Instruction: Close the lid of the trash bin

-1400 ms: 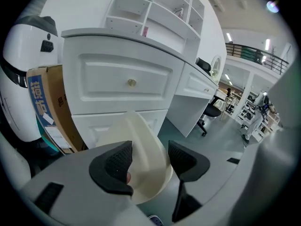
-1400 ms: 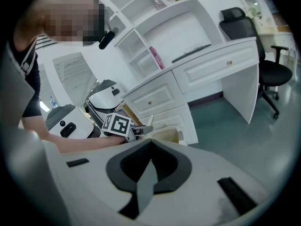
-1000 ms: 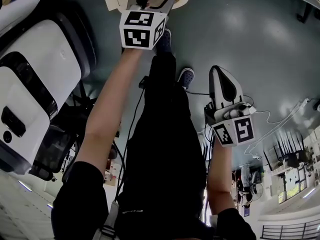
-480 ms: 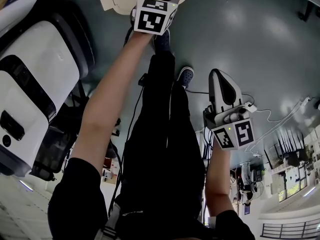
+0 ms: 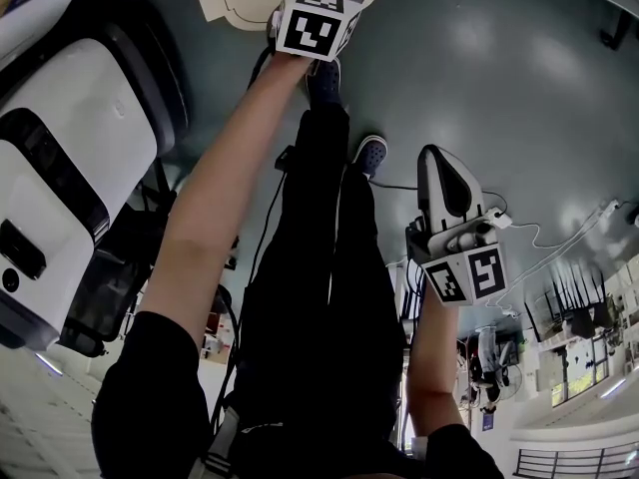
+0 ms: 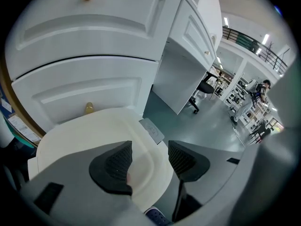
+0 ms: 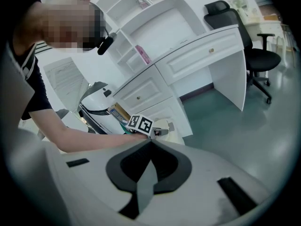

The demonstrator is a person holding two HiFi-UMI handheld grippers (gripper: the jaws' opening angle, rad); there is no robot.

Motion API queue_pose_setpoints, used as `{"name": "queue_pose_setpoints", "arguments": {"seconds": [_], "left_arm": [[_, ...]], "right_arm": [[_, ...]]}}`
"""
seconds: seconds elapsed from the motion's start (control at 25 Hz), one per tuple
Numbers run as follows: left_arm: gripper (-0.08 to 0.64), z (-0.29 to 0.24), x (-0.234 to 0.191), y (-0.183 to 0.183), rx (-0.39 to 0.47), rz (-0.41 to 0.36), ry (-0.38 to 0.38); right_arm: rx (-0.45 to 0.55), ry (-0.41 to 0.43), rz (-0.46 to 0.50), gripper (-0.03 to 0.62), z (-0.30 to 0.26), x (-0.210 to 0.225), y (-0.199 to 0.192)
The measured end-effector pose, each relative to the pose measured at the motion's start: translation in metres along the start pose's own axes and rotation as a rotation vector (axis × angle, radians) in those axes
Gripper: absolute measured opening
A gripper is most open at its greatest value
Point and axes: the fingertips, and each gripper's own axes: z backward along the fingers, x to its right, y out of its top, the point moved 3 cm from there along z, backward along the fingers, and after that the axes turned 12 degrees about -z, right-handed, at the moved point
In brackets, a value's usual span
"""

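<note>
The cream lid (image 6: 89, 131) of the trash bin is seen lying flat just before the white drawers (image 6: 94, 46), directly under the left gripper (image 6: 149, 157), whose jaws are set wide apart with the lid's rounded edge showing in the gap, nothing being clamped. The right gripper (image 7: 150, 166) is held well away from the bin, its jaws closed together on nothing

In the left gripper view, the near side of the cream, rounded plastic trash bin lid (image 6: 94, 131) lies under the grey body of the left gripper (image 6: 149, 160). Whether its left-hand pad rests on the lid cannot be told. Just below the lid, a dark blue shoe (image 6: 154, 216) is cropped by the bottom edge. In the head view the top edge cuts the lid off. There the black-and-white marker cube (image 5: 319, 28) covers the lid's right part and the gripper's jaws. In the right gripper view, that cube and a bare forearm (image 7: 89, 138) hide part of the lid.
</note>
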Motion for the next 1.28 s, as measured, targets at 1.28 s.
{"name": "queue_pose_setpoints", "arguments": {"seconds": [1.28], "left_arm": [[0.247, 0.238, 0.03, 0.062, 0.331, 0.021, 0.084]], "right_arm": [[0.054, 0.053, 0.174, 0.003, 0.078, -0.075, 0.049]]}}
